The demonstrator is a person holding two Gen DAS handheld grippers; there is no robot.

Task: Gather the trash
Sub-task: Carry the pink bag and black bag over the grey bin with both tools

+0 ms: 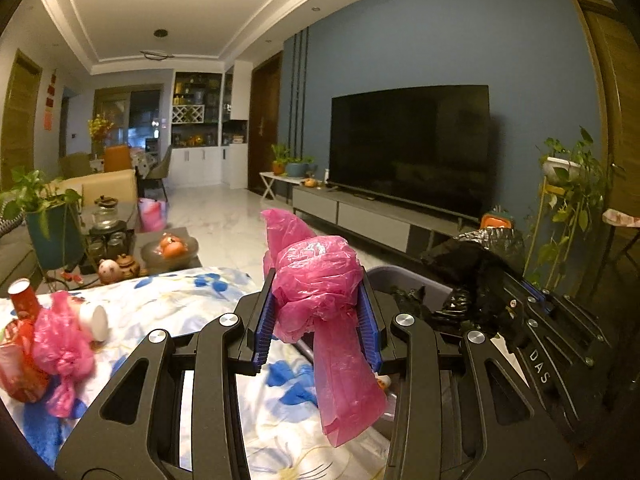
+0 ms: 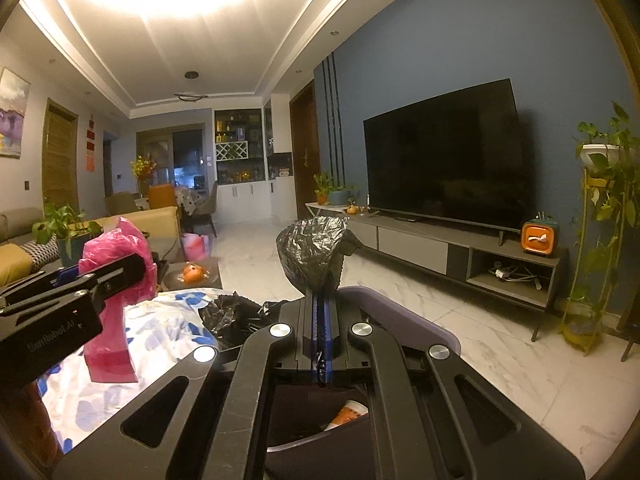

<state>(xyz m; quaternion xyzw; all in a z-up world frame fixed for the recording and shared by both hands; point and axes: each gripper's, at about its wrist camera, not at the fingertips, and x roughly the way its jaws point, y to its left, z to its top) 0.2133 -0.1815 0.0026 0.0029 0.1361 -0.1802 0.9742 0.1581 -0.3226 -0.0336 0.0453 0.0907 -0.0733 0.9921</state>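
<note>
Left gripper [image 1: 318, 314]: held partly spread, its blue pads clamped on a crumpled pink plastic bag [image 1: 320, 280], one tail of which hangs down between the arms.
Right gripper [image 2: 320, 320]: pressed together, a fold of the black bin liner [image 2: 314, 254] pinched between the blue pads and bunched up above the tips.
Bin: a grey-purple trash bin [image 2: 404, 306] is seen just under and behind the right gripper; the liner is draped over its near rim, and an orange-and-white cup is glimpsed low inside.
Surface: a white cloth with blue flowers [image 1: 192, 296] is spread beside the bin.
Remaining trash: a second pink bag [image 1: 60, 340], a red carton [image 1: 24, 296] and a white cup [image 1: 96, 320] are left lying together on the cloth, well apart from the held bag, at the left of the left wrist view.
Room: a living room with a blue wall, a dark television [image 1: 412, 148] on a grey console, marble-look floor tiles and potted plants is shown.
Relation: the pink bag is held just beside the bin's rim, close to the right gripper.
</note>
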